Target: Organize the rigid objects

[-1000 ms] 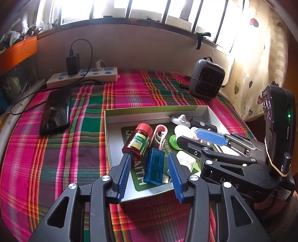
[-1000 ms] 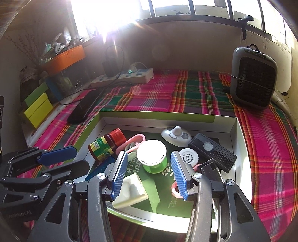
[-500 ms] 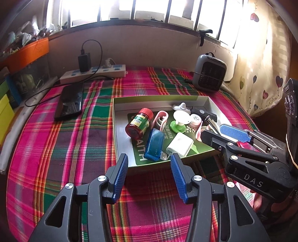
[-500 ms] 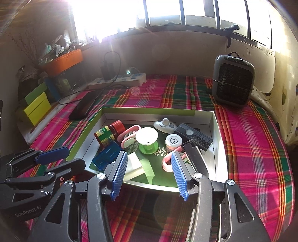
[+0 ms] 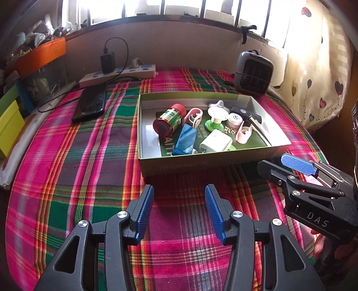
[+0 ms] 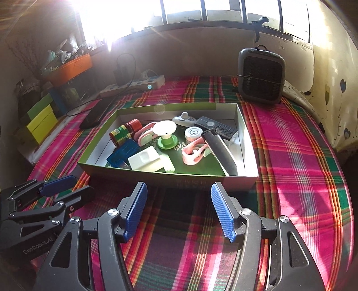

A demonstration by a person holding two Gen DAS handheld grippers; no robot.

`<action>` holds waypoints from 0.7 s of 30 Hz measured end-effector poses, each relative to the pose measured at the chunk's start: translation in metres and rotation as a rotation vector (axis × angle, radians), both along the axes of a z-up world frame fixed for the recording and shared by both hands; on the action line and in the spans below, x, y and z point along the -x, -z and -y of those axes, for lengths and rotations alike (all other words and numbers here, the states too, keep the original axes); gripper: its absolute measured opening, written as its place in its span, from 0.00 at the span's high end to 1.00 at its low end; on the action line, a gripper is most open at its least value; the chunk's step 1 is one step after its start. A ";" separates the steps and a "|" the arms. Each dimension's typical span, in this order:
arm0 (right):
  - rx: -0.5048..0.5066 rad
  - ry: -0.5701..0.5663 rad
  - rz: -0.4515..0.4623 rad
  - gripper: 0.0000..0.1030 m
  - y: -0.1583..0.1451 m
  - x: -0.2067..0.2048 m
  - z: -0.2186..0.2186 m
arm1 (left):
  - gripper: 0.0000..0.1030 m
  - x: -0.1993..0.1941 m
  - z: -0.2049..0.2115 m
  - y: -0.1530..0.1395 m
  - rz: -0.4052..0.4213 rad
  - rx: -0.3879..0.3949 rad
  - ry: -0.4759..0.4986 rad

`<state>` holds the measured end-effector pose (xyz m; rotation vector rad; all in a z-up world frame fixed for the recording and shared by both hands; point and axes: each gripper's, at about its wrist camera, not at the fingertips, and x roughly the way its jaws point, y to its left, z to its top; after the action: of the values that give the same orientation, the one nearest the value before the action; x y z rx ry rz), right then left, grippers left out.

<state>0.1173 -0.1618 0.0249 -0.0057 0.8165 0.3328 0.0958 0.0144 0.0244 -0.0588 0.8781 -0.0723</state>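
Box of bits sits mid-frame on the plaid desk, left gripper spread and empty, right gripper empty and opening, so a careless reach could shove the box.

I'm in a lived-in room at home: a plaid cloth covers the tabletop, a barred window lets sun in, a heart-print curtain hangs beside it, and a power strip, phone and small heater sit around.
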 end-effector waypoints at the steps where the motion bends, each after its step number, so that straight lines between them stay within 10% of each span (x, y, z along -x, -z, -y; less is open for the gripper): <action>1: 0.004 0.005 -0.005 0.41 0.002 0.001 0.001 | 0.54 0.001 0.000 0.003 -0.008 -0.002 -0.002; 21: 0.100 0.084 -0.052 0.41 0.020 0.025 0.012 | 0.50 0.014 0.015 0.023 -0.011 -0.102 -0.043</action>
<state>0.0926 -0.1739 0.0046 -0.0565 0.8813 0.2130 0.0821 -0.0002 0.0010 0.0167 0.8899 0.0133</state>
